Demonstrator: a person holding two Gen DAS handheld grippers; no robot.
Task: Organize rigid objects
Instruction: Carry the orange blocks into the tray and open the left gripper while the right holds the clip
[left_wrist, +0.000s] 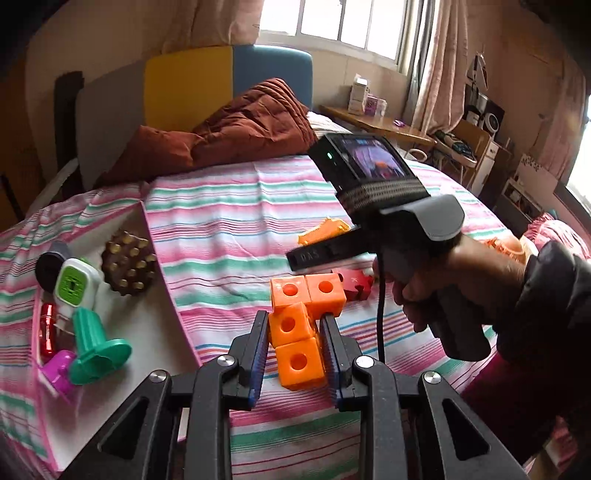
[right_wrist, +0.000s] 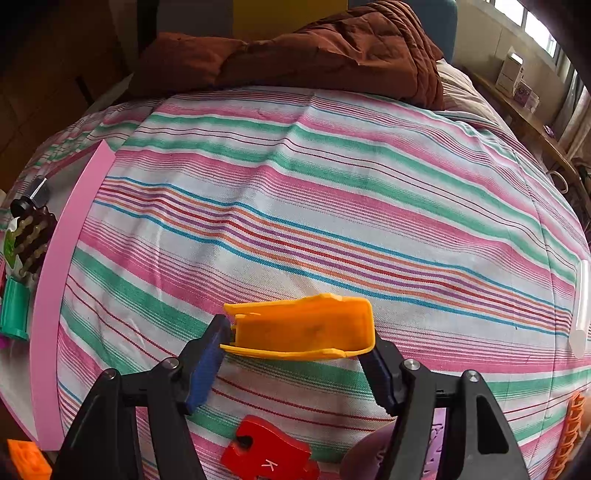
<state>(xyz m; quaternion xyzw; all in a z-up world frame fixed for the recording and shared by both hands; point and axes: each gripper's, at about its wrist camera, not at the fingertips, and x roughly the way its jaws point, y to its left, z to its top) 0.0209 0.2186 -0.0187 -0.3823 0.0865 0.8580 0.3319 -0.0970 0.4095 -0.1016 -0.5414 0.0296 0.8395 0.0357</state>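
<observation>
Blocks (left_wrist: 295, 332): orange, holed cubes joined, left jaws clamped | clip (right_wrist: 301, 328): orange, right jaws clamped

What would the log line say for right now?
left gripper: shut on orange cube block | right gripper: around yellow-orange piece on striped bedcover | box: other toys
</observation>
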